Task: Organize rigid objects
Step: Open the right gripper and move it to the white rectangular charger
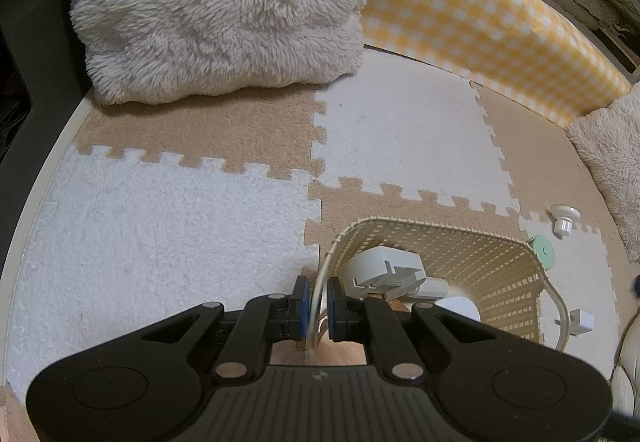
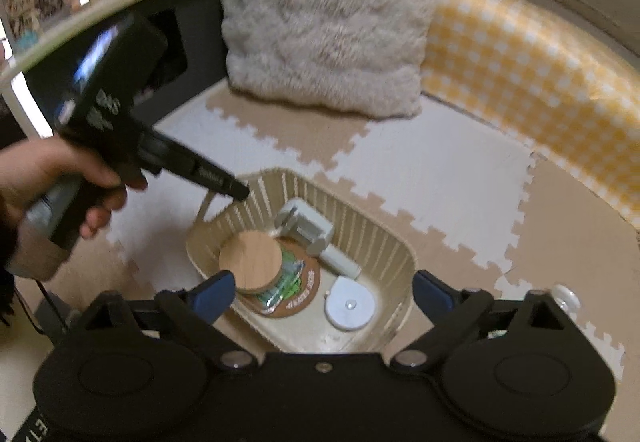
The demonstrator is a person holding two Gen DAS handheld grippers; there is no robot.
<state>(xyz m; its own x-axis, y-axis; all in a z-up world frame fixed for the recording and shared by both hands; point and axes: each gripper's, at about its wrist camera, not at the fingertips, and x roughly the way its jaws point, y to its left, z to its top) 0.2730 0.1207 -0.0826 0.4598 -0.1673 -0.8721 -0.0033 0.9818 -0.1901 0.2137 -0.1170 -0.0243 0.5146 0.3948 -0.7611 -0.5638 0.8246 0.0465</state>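
Note:
A cream woven basket (image 2: 394,242) stands on the foam mat. In it lie a jar with a wooden lid (image 2: 251,260), a grey-white device (image 2: 306,226), a brown round coaster (image 2: 308,284) and a white round disc (image 2: 350,308). My left gripper (image 1: 318,300) is shut on the basket's clear handle (image 1: 316,294), with the basket wall (image 1: 480,262) and the grey device (image 1: 384,270) just ahead. In the right wrist view the left gripper (image 2: 236,190) shows at the basket's far-left rim. My right gripper (image 2: 324,296) is open and empty above the basket.
On the mat right of the basket lie a white knob (image 1: 563,220), a green round piece (image 1: 542,252) and a small white block (image 1: 582,320). A fluffy cushion (image 1: 224,6) and a yellow checked bolster (image 1: 500,30) stand behind. A second fluffy cushion (image 1: 612,158) is at right.

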